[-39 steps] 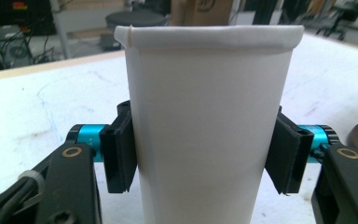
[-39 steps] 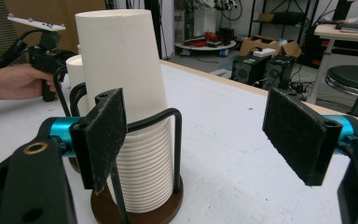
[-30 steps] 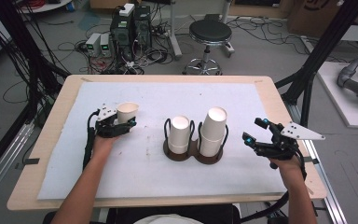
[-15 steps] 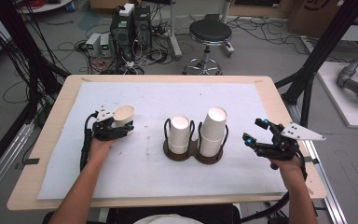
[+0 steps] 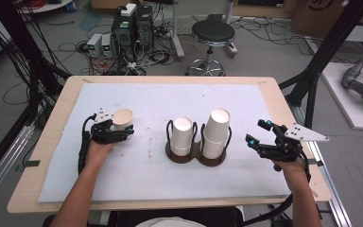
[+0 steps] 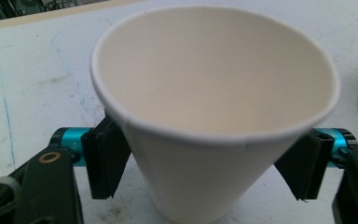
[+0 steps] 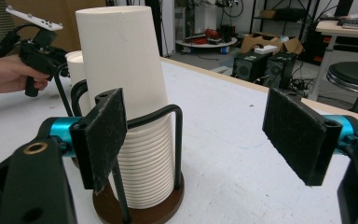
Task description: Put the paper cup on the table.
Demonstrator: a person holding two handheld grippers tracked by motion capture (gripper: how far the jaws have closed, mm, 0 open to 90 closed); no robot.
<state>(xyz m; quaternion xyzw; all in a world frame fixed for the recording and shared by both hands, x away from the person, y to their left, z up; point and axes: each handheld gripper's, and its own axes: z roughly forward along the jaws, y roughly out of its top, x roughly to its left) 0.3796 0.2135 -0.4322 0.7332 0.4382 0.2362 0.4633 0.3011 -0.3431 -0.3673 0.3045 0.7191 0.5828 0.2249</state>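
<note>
Setting a single paper cup [image 5: 123, 118] upright on the white mat [image 5: 160, 182] at the table's left side, mouth up. The left gripper [image 5: 125, 132] has just been opening: in the left gripper view the cup [image 6: 209, 116] stands between the two black pads [image 6: 103, 161], and the pads look clear of the tapering wall or at most brushing it, so the cup appears to be released and resting on its own base. The step in hand is judged to be the release after placing. The next move would call for drawing this gripper straight back from the cup, level and without any sideways swing, since a light empty cup tips at the least nudge from a pad. The right gripper [image 5: 257, 133] hovers over the mat to the right of the cup holder [image 5: 196, 158], jaws spread wide with nothing between them; its own view looks past its pads [image 7: 103, 135] at the nearer stack [image 7: 126, 93]. Count: one loose cup; two stacks of upside-down cups, a shorter one [image 5: 182, 136] and a taller one [image 5: 216, 132]; one dark double holder with wire loops; two grippers.
</note>
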